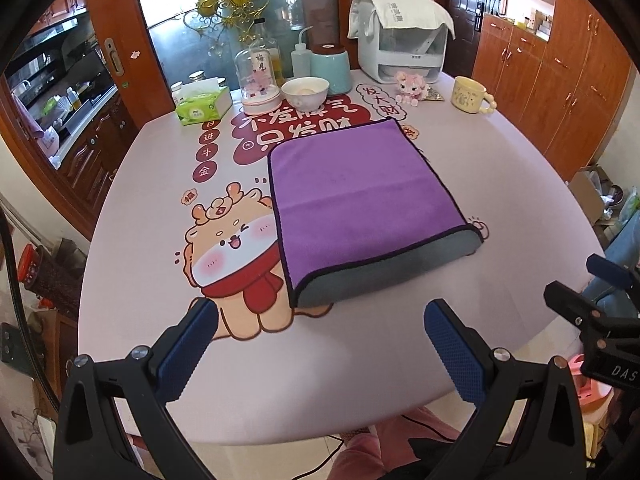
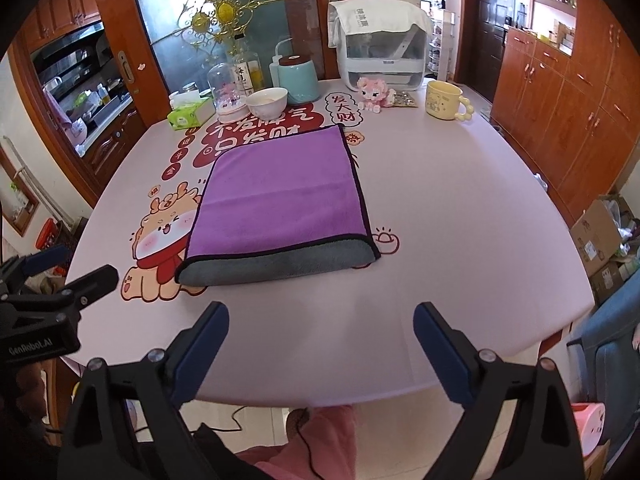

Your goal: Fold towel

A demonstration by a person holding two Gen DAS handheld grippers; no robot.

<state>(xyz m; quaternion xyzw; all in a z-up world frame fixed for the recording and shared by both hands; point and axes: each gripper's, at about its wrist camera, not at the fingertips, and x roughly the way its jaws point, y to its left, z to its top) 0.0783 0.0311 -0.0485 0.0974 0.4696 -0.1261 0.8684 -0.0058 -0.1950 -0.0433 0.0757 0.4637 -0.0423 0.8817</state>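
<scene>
A purple towel [image 1: 352, 196] with a grey underside lies folded flat on the pink table [image 1: 152, 208]. Its grey lower layer shows along the near edge. It also shows in the right wrist view [image 2: 280, 196]. My left gripper [image 1: 320, 312] is open and empty above the table's near edge, short of the towel's near left corner. My right gripper [image 2: 320, 316] is open and empty above the near edge, short of the towel's near right corner. The right gripper shows at the right edge of the left wrist view [image 1: 600, 300], and the left gripper at the left edge of the right wrist view [image 2: 52, 276].
At the far side of the table stand a tissue box [image 1: 202, 106], a glass dome [image 1: 258, 80], a white bowl [image 1: 305, 92], a teal pot [image 1: 330, 68], a white appliance [image 1: 400, 36], a pink plush toy [image 1: 410, 88] and a yellow mug [image 1: 470, 94]. Cardboard boxes [image 2: 600, 236] sit on the floor at right.
</scene>
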